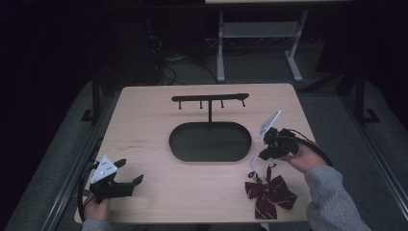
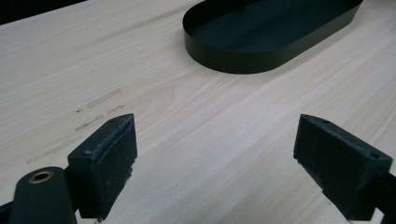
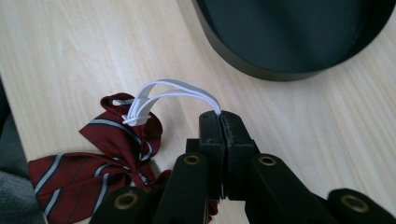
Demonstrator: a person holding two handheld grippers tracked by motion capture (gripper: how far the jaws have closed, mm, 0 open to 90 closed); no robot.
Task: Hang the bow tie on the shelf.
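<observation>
Hiding the white elastic's end, right gripper clamps it.

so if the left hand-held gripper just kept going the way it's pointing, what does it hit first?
Probably the black oval tray. The left hand-held gripper is open over bare table, and in its own view the tray's near wall lies ahead, slightly right of centre. Depth is unclear; angled down, it might meet the tabletop first.

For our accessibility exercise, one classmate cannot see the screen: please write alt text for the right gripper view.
The right gripper, its black jaws shut, pinches the white elastic loop of a dark red striped fabric bow tie lying on the pale wooden table. Beyond it sits a black oval metal tray.
</observation>
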